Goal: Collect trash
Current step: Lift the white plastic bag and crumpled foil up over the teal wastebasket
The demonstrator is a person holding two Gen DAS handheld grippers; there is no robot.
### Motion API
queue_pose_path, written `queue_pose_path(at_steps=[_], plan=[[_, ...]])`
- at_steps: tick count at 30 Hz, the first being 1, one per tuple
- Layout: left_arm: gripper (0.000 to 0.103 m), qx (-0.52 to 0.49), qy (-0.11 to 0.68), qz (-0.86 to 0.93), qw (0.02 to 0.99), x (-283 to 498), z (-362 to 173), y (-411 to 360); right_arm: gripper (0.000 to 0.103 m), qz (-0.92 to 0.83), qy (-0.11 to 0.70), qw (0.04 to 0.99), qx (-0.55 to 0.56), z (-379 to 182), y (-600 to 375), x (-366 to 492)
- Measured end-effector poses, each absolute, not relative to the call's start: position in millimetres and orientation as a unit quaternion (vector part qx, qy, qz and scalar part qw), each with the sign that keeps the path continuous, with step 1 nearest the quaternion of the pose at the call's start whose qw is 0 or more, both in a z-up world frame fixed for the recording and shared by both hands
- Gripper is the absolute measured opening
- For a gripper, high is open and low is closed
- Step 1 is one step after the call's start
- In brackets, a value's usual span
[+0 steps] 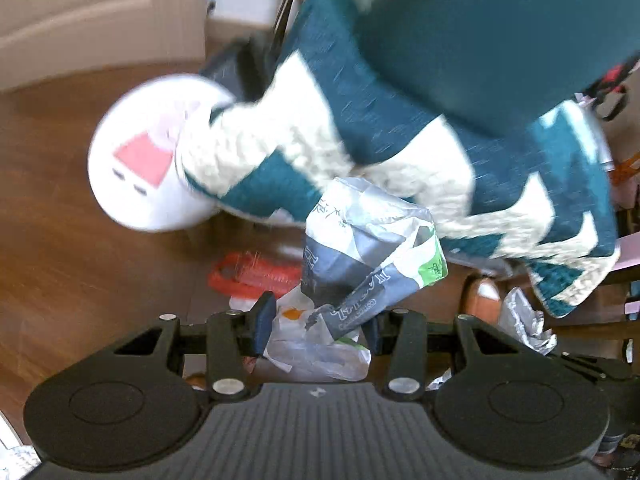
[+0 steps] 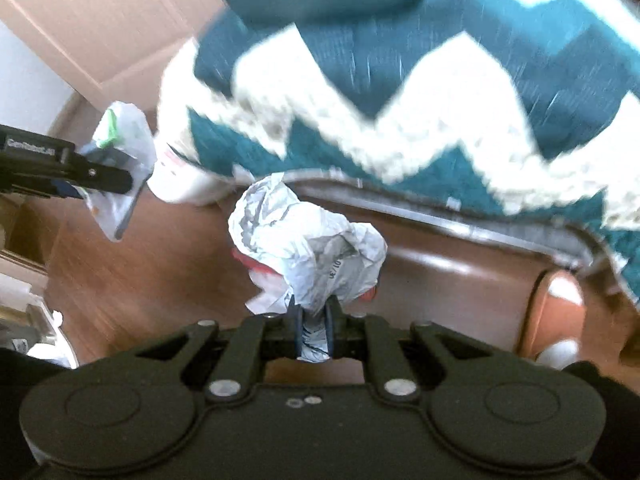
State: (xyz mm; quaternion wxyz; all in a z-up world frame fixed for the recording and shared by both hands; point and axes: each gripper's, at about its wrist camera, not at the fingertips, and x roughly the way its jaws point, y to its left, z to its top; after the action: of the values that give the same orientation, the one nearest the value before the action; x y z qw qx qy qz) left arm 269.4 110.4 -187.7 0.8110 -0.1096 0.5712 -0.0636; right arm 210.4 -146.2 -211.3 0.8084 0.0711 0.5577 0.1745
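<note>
My left gripper [image 1: 320,326] holds a plastic bag [image 1: 372,248] with grey, white and green print. Its jaws are partway closed, with the bag's twisted end squeezed between them. The bag hangs up off the floor. My right gripper [image 2: 314,330] is nearly closed, and its jaws pinch a crumpled silver wrapper [image 2: 308,248]. That wrapper is lifted too.

Below on the brown wood floor [image 1: 80,260] I see more trash: a flat red packet [image 1: 256,276] and a clear bag [image 1: 320,356] lying just beside it. A blue and white zigzag blanket [image 1: 400,140] hangs over something above them. A white round tub [image 1: 136,168] with a pink picture sits partly under the blanket's edge. It is blurry, so I think it is a bin, but I am not sure.
</note>
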Motion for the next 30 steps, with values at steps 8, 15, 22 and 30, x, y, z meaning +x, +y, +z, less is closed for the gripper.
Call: queue_pose_path(at_steps=[8, 15, 22, 30], plan=[[0.044, -0.096, 0.499, -0.072, 0.858, 223.2, -101.0, 86.6, 0.011, 0.186, 0.466, 0.863, 0.067, -109.6, -169.7, 182.6], [0.044, -0.098, 0.434, -0.077, 0.892, 215.9, -30.5, 65.0, 0.011, 0.186, 0.38, 0.905, 0.053, -25.6, -181.8, 184.4], [0.044, -0.093, 0.365, -0.083, 0.923, 232.5, 48.3, 48.5, 0.011, 0.178, 0.303, 0.935, 0.046, 48.2, -191.1, 209.6], [0.044, -0.095, 0.304, -0.073, 0.945, 269.1, 115.1, 33.6, 0.011, 0.167, 0.243, 0.955, 0.033, 116.2, -191.6, 245.5]])
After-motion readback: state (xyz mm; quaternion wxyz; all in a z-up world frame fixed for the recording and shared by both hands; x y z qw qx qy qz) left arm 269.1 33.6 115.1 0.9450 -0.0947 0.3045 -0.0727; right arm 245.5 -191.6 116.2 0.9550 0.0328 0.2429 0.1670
